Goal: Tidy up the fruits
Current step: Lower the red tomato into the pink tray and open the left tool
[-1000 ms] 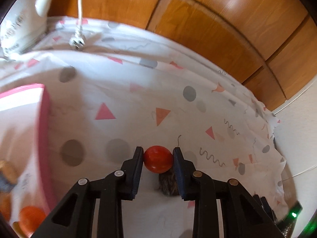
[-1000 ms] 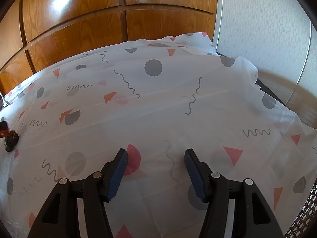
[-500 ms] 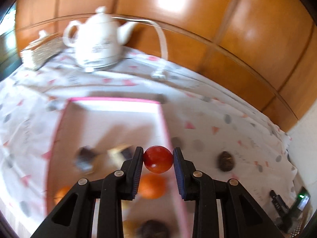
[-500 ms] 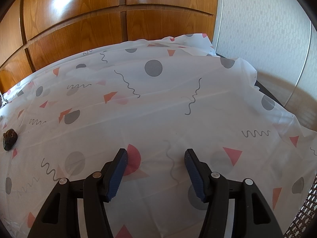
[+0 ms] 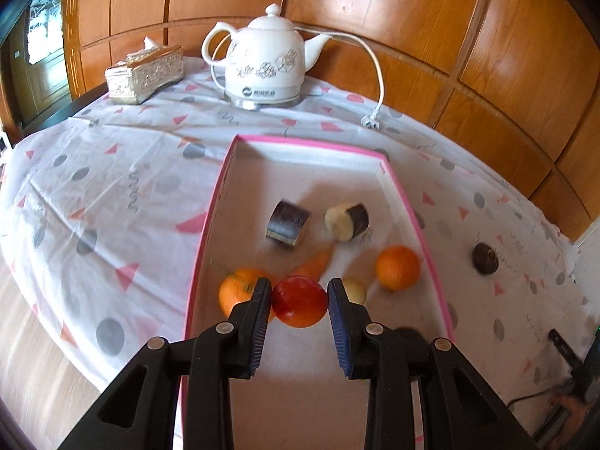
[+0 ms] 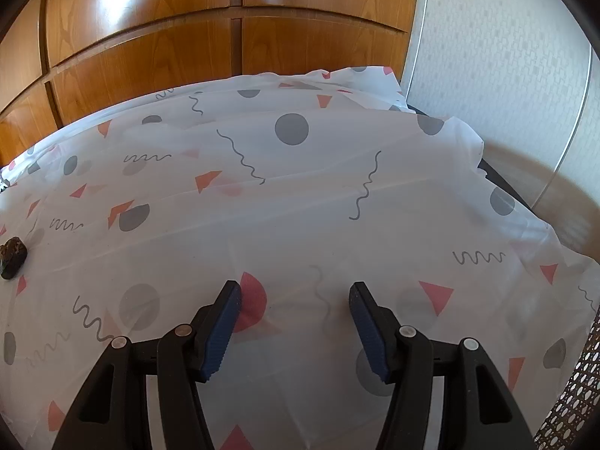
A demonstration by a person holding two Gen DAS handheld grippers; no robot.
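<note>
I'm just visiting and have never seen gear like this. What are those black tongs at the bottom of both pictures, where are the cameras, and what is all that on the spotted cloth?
No robot here: a person holds a two-finger gripper in each hand, and a wide-angle camera on each one looks forward along its fingers. That is why black fingers fill the bottom of both pictures.

The left gripper is shut on a red fruit, held above a pink-rimmed box. Inside the box lie two oranges, a carrot-like piece and two dark cut chunks, somewhat blurred. Behind stand a white kettle and a tissue box.

The right gripper is open and holds nothing, over the patterned tablecloth. One small dark fruit lies on the cloth outside the box.
</note>
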